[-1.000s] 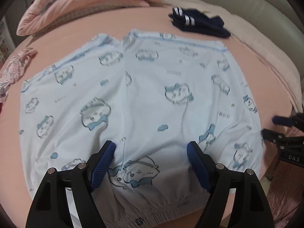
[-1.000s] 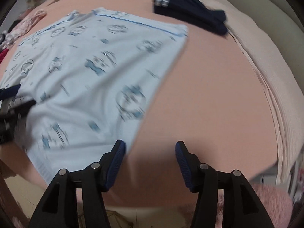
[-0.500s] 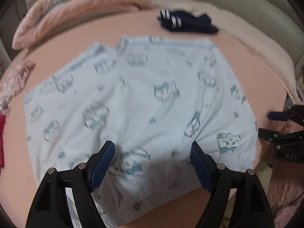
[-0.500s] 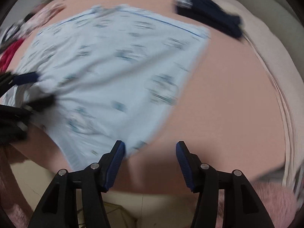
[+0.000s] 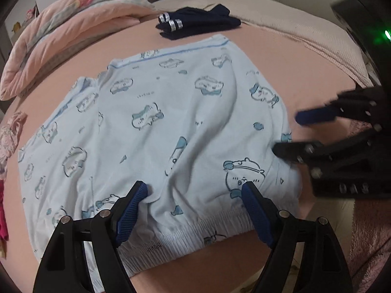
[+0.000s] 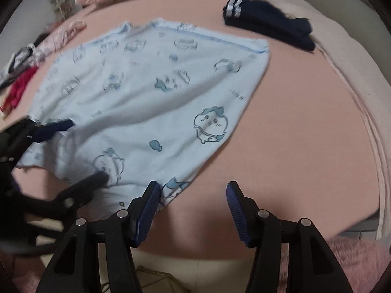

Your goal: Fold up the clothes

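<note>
Light blue shorts with cartoon prints (image 5: 156, 131) lie spread flat on the pink bed, waistband toward me; they also show in the right wrist view (image 6: 146, 92). My left gripper (image 5: 195, 195) is open, its jaws over the waistband's right half. My right gripper (image 6: 193, 200) is open and empty over the near right corner of the shorts. The right gripper also shows at the right of the left wrist view (image 5: 288, 131), open at the shorts' right edge. The left gripper shows blurred at the left of the right wrist view (image 6: 83, 151).
Folded dark navy clothes (image 5: 195, 24) lie at the far side of the bed, also in the right wrist view (image 6: 266, 19). A pink quilt (image 5: 68, 24) is heaped at far left. Pink and red garments (image 6: 22, 83) lie at the left. A beige blanket (image 5: 305, 34) covers the right.
Both grippers have closed in on the near right part of the shorts. The left gripper has shifted right along the waistband and the right gripper has moved left onto the shorts' corner.
</note>
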